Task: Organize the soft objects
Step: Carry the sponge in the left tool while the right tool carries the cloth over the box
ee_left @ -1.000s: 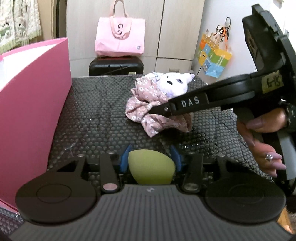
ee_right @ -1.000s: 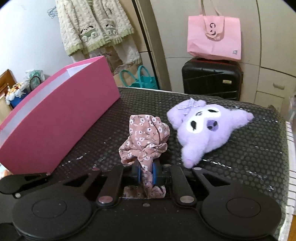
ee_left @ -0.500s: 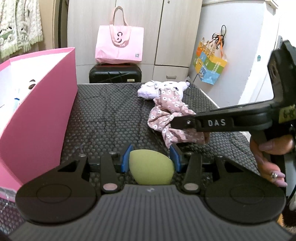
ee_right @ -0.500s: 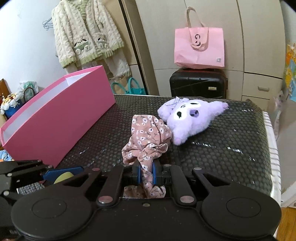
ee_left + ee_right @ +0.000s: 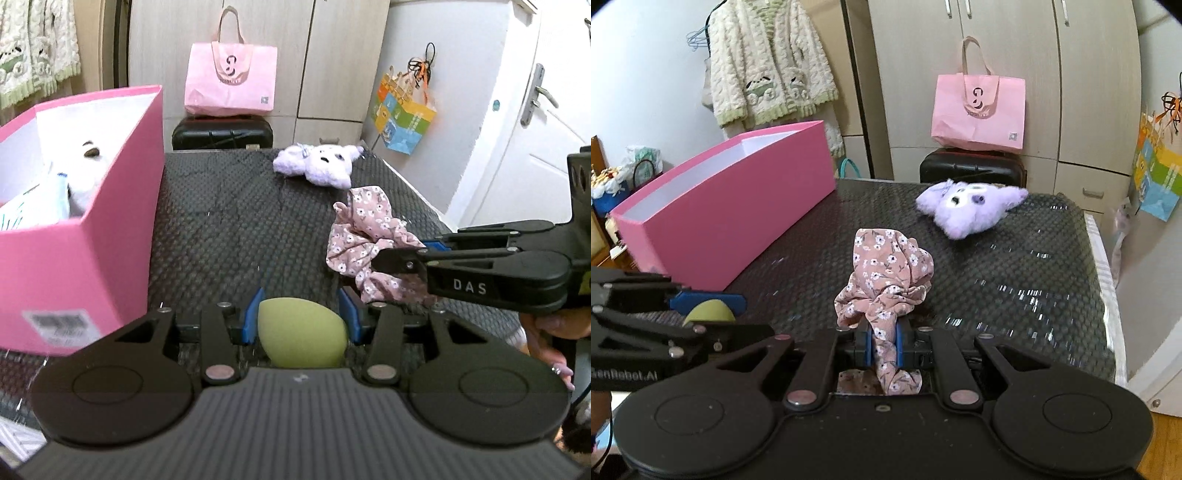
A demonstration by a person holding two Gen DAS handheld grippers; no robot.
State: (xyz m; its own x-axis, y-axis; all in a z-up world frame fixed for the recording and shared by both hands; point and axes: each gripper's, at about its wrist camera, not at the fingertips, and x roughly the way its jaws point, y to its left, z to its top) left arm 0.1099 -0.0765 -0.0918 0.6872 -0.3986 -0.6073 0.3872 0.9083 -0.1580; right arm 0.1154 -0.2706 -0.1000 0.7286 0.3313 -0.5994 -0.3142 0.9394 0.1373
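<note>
Right claw (image 5: 882, 347) pinches floral scrunchie (image 5: 886, 280); plush (image 5: 967, 210) beyond

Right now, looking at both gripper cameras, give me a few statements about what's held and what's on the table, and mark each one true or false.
1. The left gripper holds a green sponge between its jaws. True.
2. The right gripper is empty. False: its jaws are shut on a pink flowered scrunchie.
3. The purple plush toy lies on the black table, held by nobody. True.
4. The pink box has a lid on it. False: its top is open, and a white soft thing shows inside.
5. The pink bag lies on the table. False: it sits on a black suitcase behind the table.
</note>
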